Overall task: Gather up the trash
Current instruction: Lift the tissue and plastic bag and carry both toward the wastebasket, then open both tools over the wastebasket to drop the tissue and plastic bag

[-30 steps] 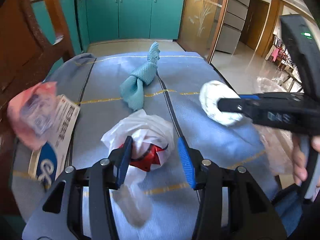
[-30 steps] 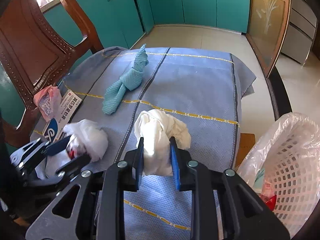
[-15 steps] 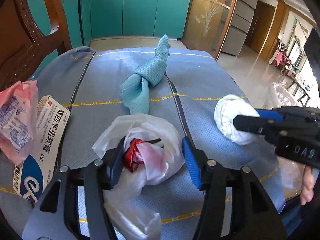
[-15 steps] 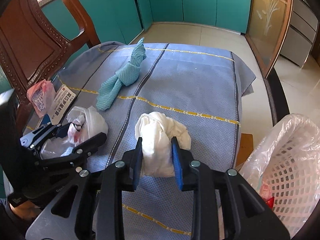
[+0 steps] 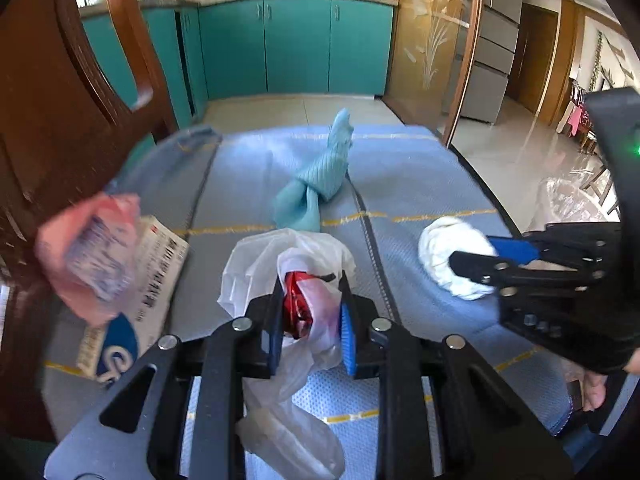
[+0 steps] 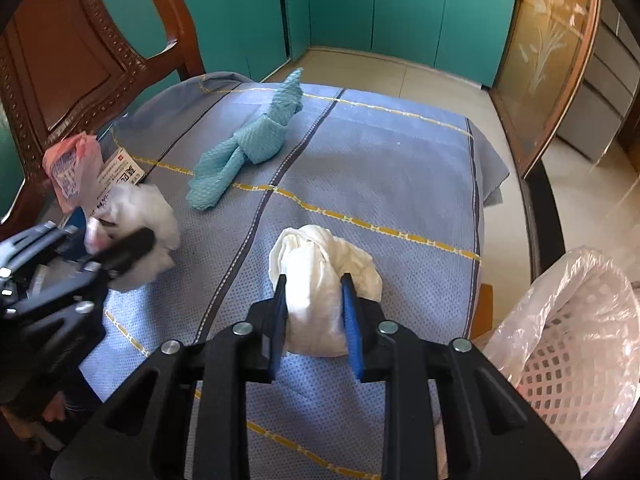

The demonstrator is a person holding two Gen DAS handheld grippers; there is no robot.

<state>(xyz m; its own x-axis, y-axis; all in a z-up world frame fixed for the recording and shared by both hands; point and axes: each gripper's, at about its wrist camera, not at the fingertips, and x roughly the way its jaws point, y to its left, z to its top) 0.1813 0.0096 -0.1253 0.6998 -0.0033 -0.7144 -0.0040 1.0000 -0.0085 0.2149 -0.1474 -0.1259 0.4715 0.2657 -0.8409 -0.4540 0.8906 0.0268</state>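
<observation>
A crumpled white plastic bag [image 5: 304,256] with a red wrapper inside lies on the blue tablecloth [image 5: 408,168]. My left gripper [image 5: 310,304] has its jaws closing, and the blue pads squeeze the bag from both sides. The loose tail of the bag trails under the gripper. To the right, my right gripper [image 6: 314,300] is closing its jaws too, pads pressed on a wad of white paper [image 6: 320,256] that rests on the cloth. The right wrist view shows the left gripper [image 6: 120,248] with the bag [image 6: 148,216] at the left.
A knotted teal cloth [image 5: 316,188] lies mid-table. A medicine box [image 5: 156,264] and a pink packet [image 5: 92,248] sit at the left edge by a wooden chair [image 6: 72,52]. A white basket [image 6: 568,332] lined with clear plastic stands beyond the table's right edge.
The left gripper's jaws, wide around the plastic bag before, have narrowed onto it and squeezed it. The right gripper has stayed on the white wad, nearly still.
</observation>
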